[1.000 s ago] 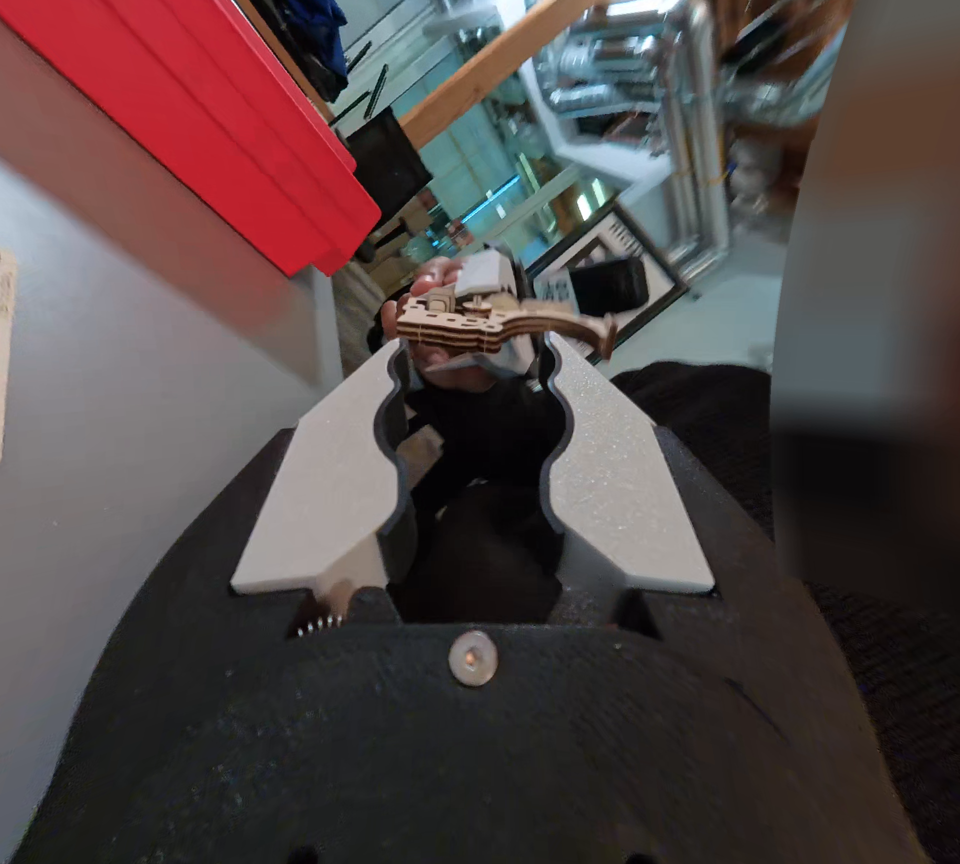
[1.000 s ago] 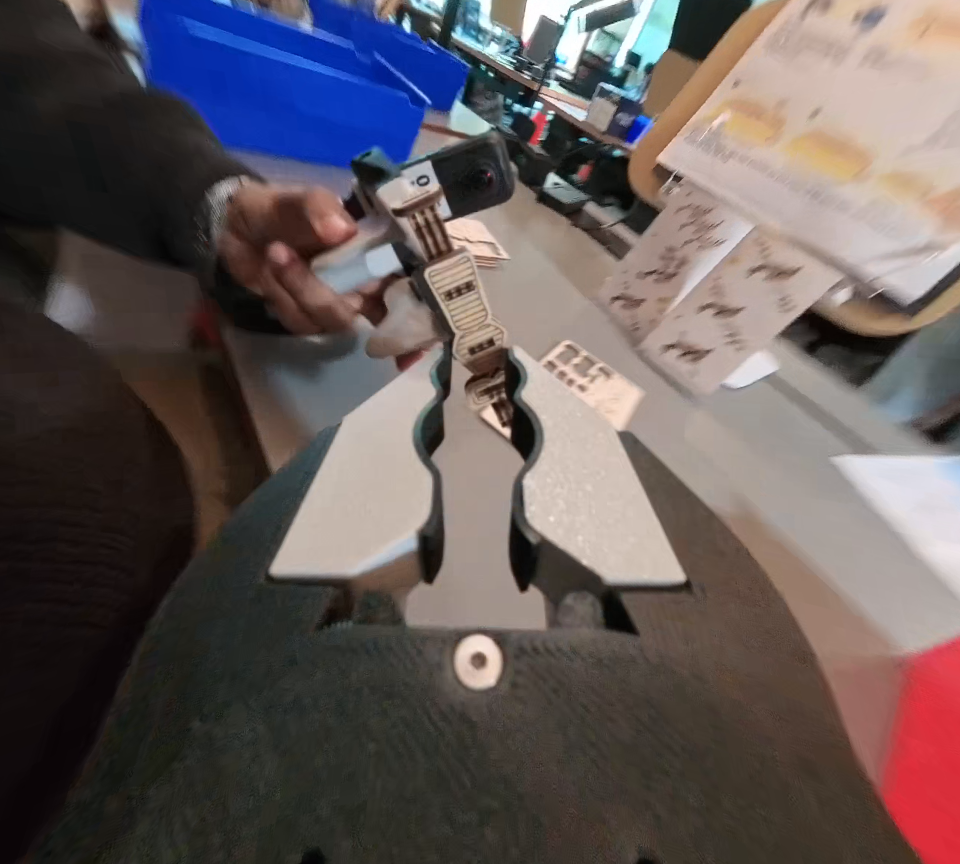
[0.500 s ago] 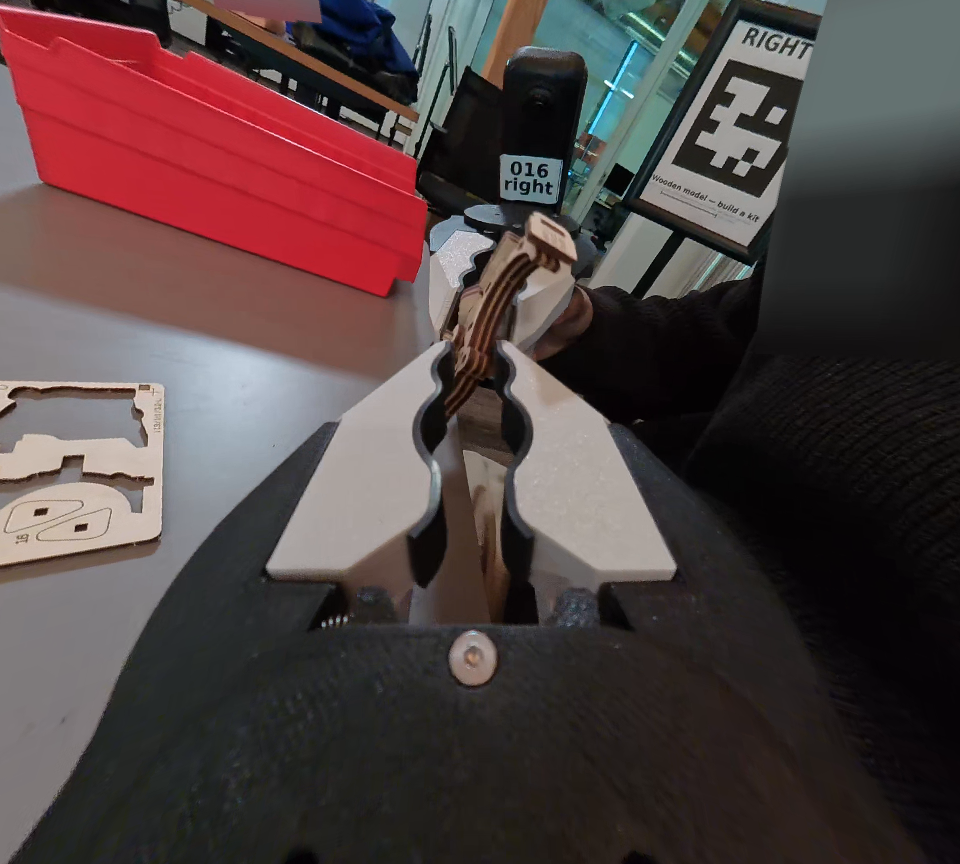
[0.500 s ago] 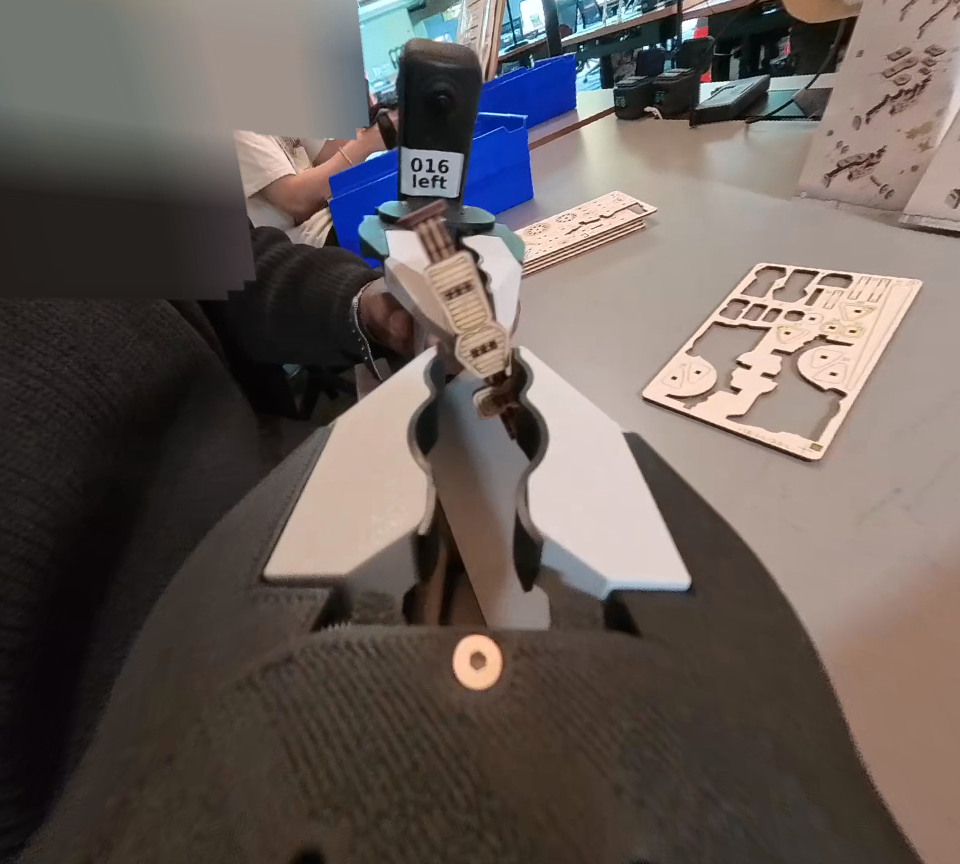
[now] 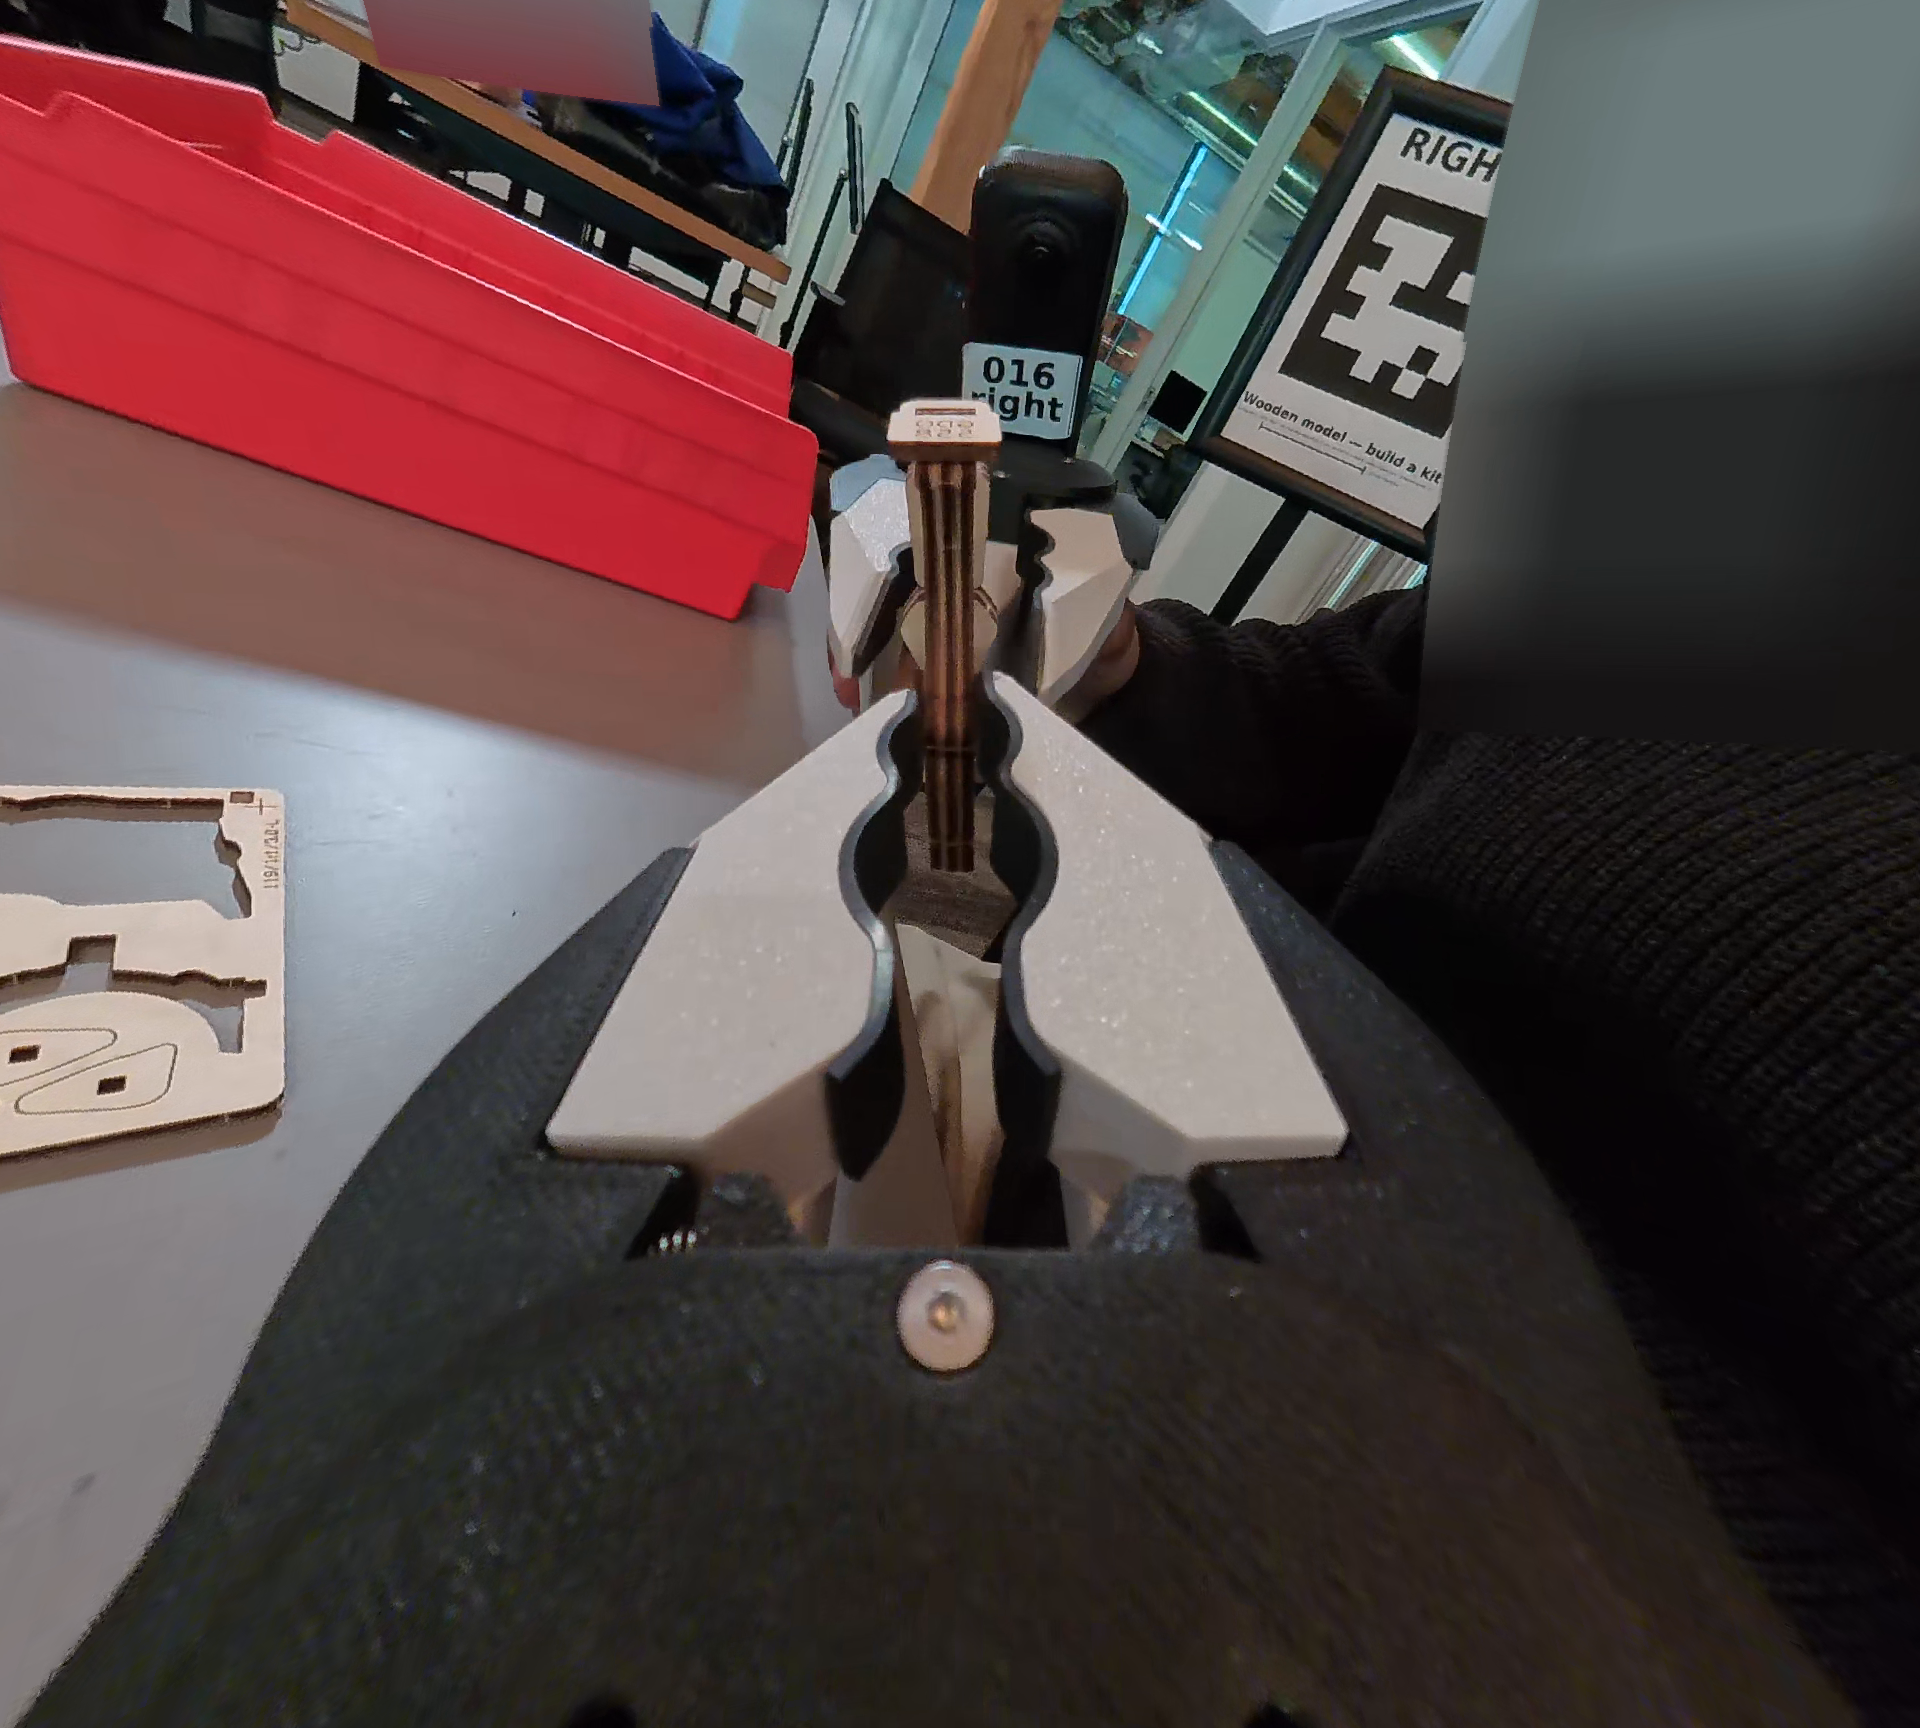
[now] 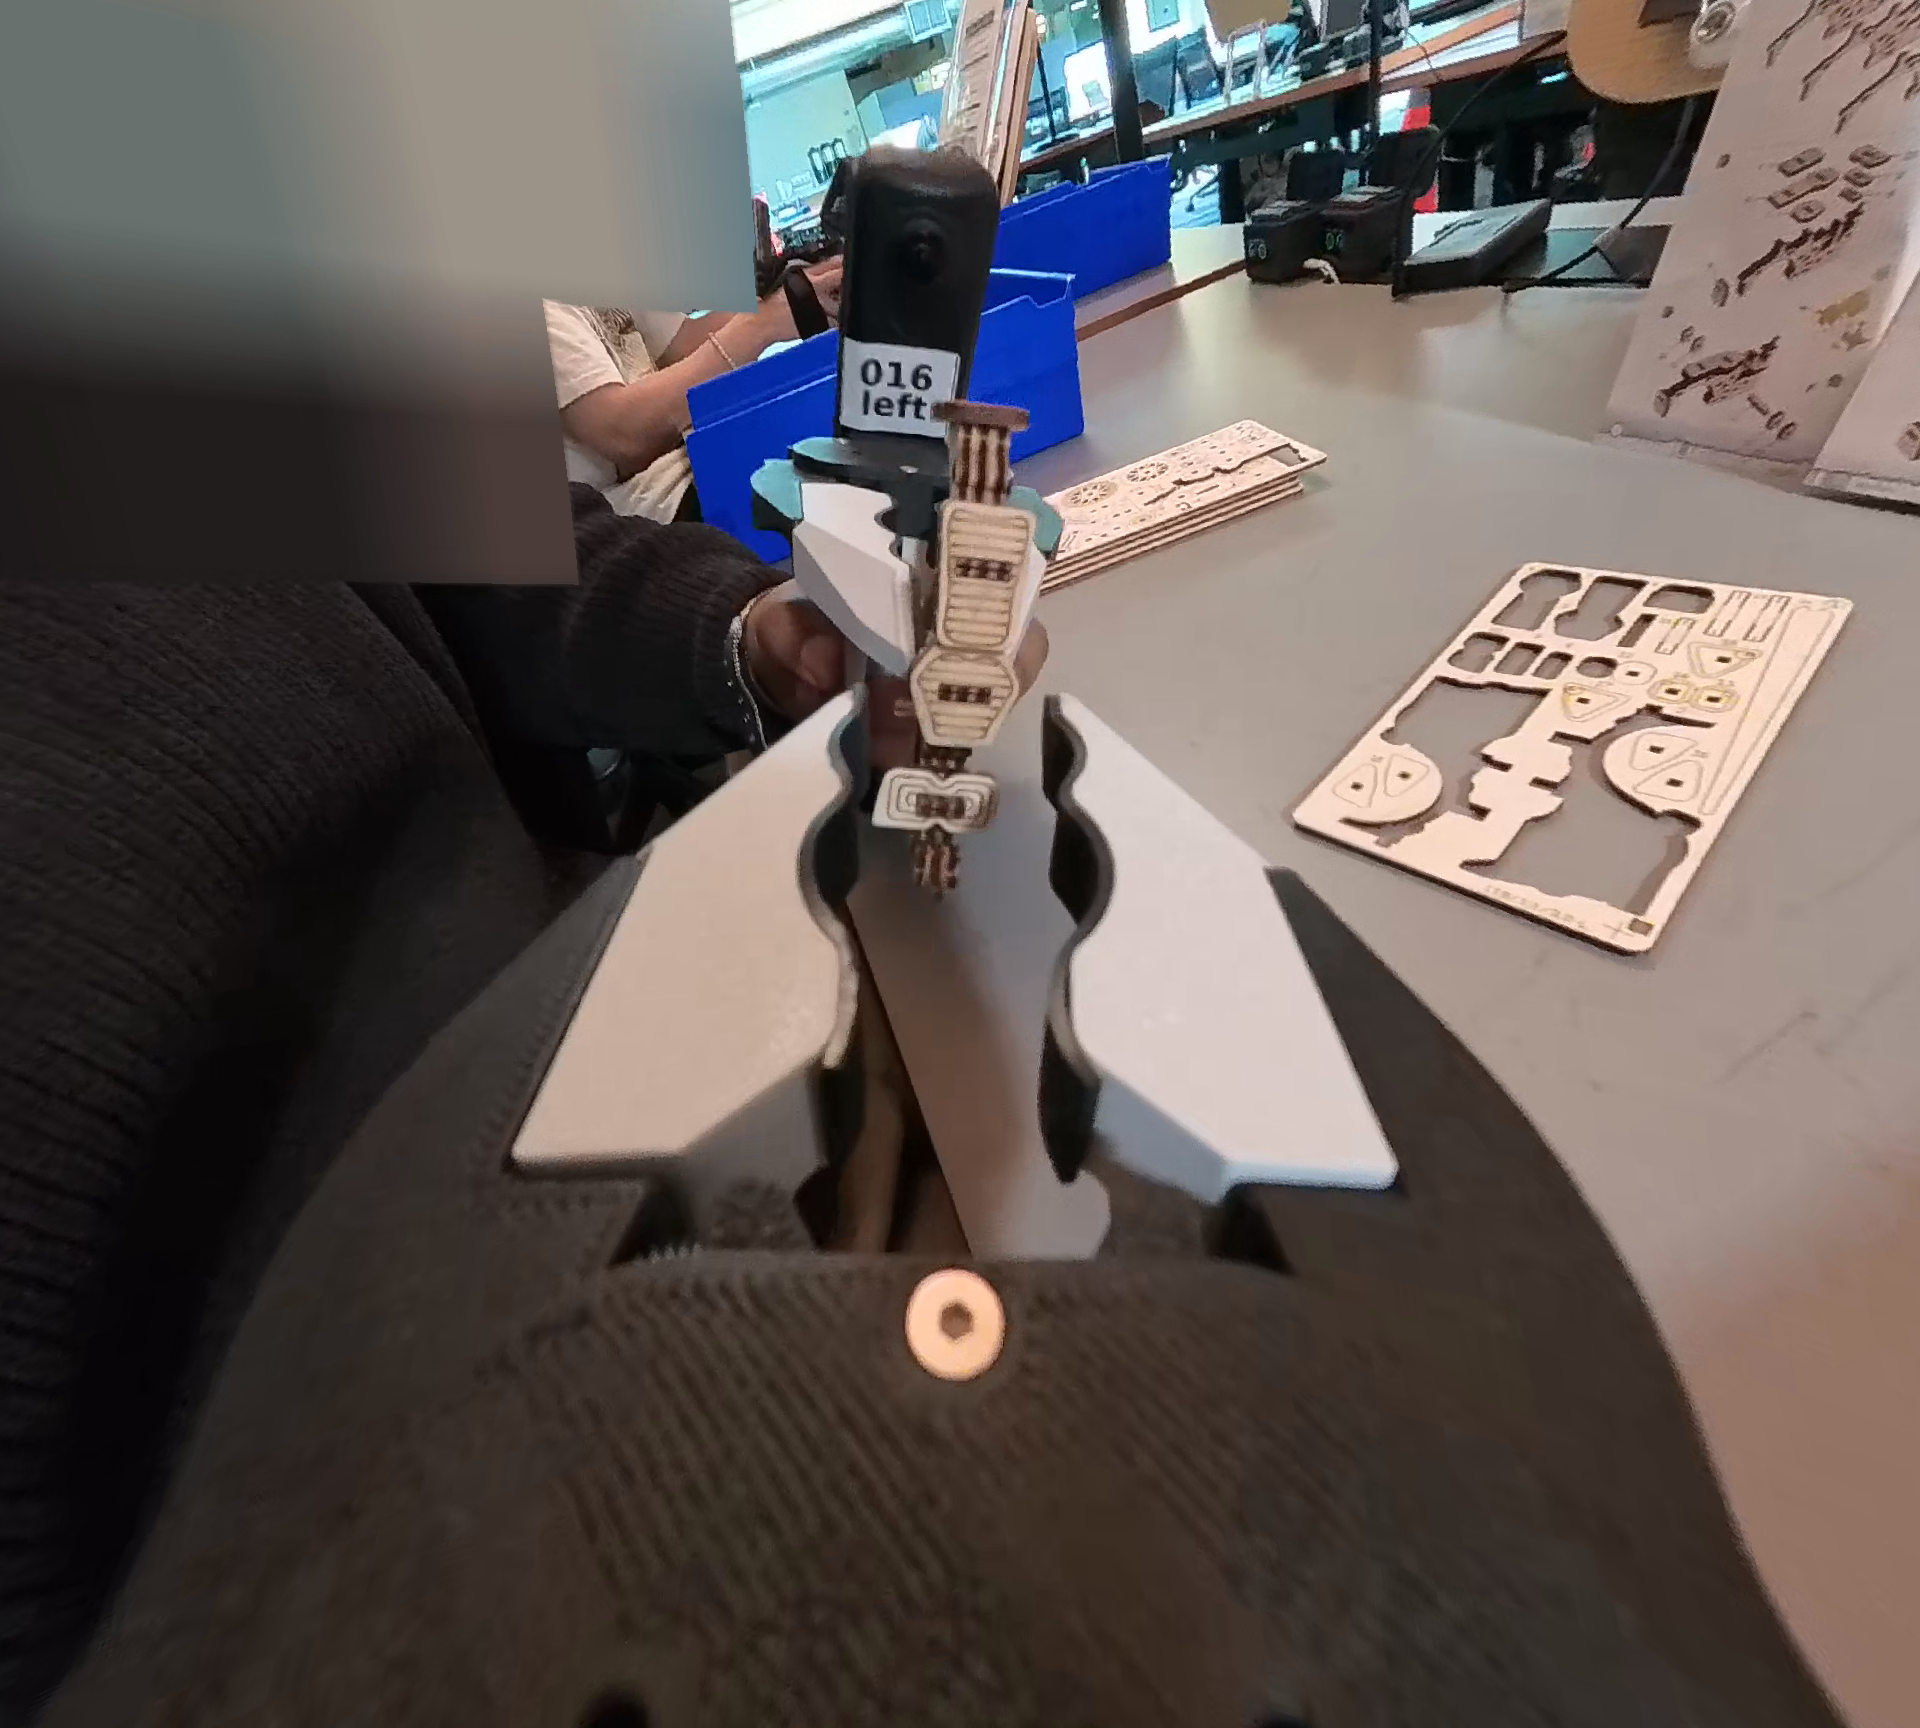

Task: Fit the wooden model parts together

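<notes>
The wooden model (image 5: 940,598), a layered plywood piece with small plates slotted onto it, stands upright above the grey table (image 5: 468,743). My left gripper (image 5: 948,712) is shut on its lower part. In the right wrist view the model (image 6: 977,577) shows its plated face, and the left gripper's grey finger (image 6: 847,582) presses on it from behind. My right gripper (image 6: 951,722) is open. Its fingertips flank the model's bottom end without touching it. In the left wrist view the right gripper's fingers (image 5: 1075,566) stand apart behind the model.
A red bin (image 5: 364,328) stands at the back left. A punched wooden part sheet (image 5: 135,972) lies on the table and also shows in the right wrist view (image 6: 1558,743). Farther off are a stack of sheets (image 6: 1174,483), a blue bin (image 6: 1039,369) and a framed sign (image 5: 1382,307). The tips of both grippers are at nearly the same place.
The right gripper held the model and brought it between my left fingers. The left gripper shut on it. The right gripper has now opened and let go.
</notes>
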`<state>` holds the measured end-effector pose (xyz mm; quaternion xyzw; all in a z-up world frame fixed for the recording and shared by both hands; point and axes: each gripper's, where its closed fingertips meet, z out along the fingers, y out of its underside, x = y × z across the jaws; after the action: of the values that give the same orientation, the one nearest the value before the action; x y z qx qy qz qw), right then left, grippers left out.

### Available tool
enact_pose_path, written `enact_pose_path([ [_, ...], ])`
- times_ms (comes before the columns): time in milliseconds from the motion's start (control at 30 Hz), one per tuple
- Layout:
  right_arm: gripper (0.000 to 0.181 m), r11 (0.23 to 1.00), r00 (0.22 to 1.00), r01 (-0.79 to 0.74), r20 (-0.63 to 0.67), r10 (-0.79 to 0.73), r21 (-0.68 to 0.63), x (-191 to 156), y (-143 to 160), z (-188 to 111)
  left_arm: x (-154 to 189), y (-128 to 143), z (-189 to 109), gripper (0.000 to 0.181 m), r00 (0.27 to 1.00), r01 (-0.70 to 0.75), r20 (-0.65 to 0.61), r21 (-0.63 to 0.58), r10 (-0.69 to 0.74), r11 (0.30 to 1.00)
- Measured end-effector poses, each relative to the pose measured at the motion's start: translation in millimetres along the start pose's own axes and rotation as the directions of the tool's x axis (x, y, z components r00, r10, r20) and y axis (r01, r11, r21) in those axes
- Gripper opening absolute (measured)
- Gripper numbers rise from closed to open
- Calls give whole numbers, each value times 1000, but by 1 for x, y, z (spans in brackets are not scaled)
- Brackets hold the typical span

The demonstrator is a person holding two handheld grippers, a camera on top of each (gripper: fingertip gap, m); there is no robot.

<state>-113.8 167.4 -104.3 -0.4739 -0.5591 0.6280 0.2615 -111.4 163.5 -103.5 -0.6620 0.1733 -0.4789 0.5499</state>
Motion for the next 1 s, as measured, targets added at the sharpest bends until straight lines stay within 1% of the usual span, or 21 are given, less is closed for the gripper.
enact_pose_path([
  [200, 25, 998, 999, -27, 21, 26, 60, 0, -10, -7, -2, -5, -2, 7, 999, 39, -7, 33, -39, 999],
  [367, 17, 989, 995, -92, 59, 86, 112, 0, -18, -11, -2, -6, -3, 7, 999, 49, -17, 46, -48, 998],
  [533, 15, 981, 985, -157, 89, 147, 114, 0, -16, -10, 2, -6, -3, 7, 999, 35, -30, 49, -34, 998],
  [733, 14, 981, 984, -166, 80, 158, 101, 1, -14, -9, 0, -2, -2, 7, 994, 96, -48, 32, -94, 995],
  [767, 14, 982, 984, -164, 81, 156, 92, 0, -12, -8, -1, -1, 0, 13, 993, 106, -50, 31, -105, 994],
  [800, 13, 984, 984, -161, 85, 155, 74, -1, -10, -6, 1, 0, 0, 14, 992, 112, -59, 29, -110, 993],
  [833, 14, 986, 984, -158, 91, 152, 61, -3, -8, -5, 4, 1, 1, 10, 991, 116, -75, 20, -114, 993],
  [900, 13, 985, 984, -160, 95, 154, 68, -5, -9, -4, 5, -2, 0, 10, 990, 118, -79, 28, -116, 993],
  [933, 7, 984, 984, -160, 96, 153, 73, -5, -10, -5, 4, -3, 0, 10, 990, 120, -78, 29, -118, 992],
  [1000, 4, 983, 985, -157, 94, 147, 98, -4, -15, -8, 2, -3, 0, 9, 991, 118, -66, 32, -116, 992],
])
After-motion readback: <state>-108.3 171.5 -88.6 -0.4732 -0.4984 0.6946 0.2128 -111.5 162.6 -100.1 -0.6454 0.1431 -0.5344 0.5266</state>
